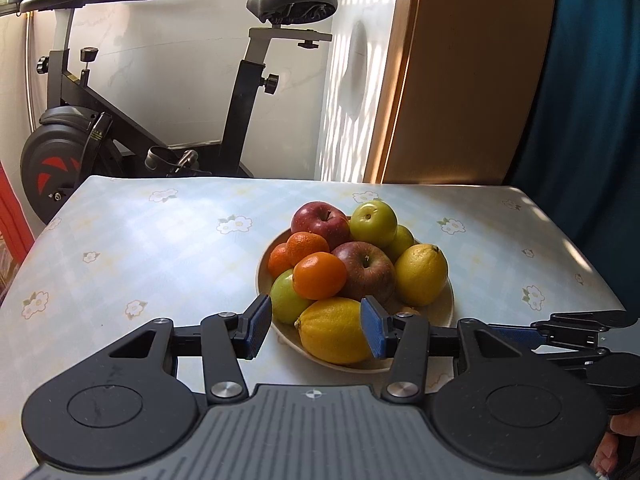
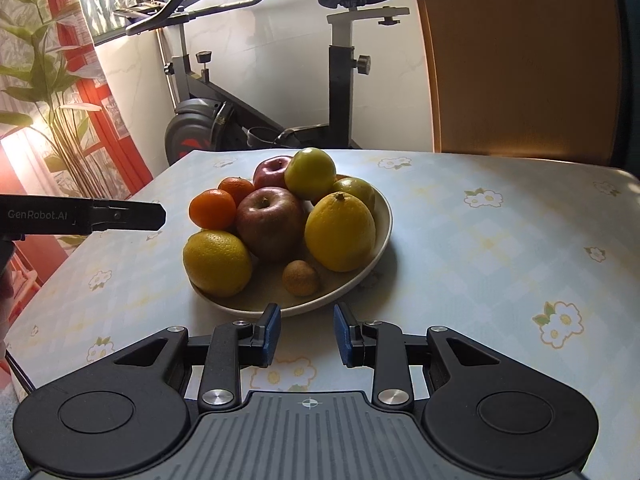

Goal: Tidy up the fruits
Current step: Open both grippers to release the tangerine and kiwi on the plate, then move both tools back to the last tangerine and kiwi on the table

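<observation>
Fruits heaped in a shallow plate (image 2: pixel 384 216) mid-bench (image 2: pixel 500 248), lemons, apples, mandarins, green fruit partly hidden behind, left claw (image 1: pixel 316 330) parted, empty, right claw (image 2: pixel 306 334) narrowly parted, holding nothing

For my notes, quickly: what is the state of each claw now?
Left claw: open, holding nothing.
Right claw: open, holding nothing.
</observation>
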Motion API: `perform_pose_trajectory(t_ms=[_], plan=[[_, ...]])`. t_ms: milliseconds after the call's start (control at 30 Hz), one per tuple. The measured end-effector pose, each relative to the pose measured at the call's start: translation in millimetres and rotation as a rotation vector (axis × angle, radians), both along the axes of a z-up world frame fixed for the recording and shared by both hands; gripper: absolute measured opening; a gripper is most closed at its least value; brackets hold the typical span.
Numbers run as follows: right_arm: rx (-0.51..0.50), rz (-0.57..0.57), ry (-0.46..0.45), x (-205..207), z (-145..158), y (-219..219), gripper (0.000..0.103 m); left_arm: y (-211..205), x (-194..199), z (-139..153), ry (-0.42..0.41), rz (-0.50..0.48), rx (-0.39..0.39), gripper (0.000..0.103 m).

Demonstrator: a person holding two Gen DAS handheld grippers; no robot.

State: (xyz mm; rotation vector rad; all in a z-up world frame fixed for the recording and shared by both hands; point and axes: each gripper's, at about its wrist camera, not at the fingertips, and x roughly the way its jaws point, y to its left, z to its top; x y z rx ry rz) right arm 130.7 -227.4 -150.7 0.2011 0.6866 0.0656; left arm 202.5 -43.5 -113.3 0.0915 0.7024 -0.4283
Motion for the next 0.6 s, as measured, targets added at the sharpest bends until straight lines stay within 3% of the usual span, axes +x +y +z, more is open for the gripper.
perform_pose_trajectory(t_ms=[300, 600], plan=[[0.034, -0.030, 0.016, -28, -6, 3, 0.028, -8, -40, -16, 0.016, -0.065, -0.008, 0.052], [0.052, -0.061, 0.045, -51, -19, 0, 0.028, -18, -63, -43, 0.083, -0.164, 0.016, 0.052]])
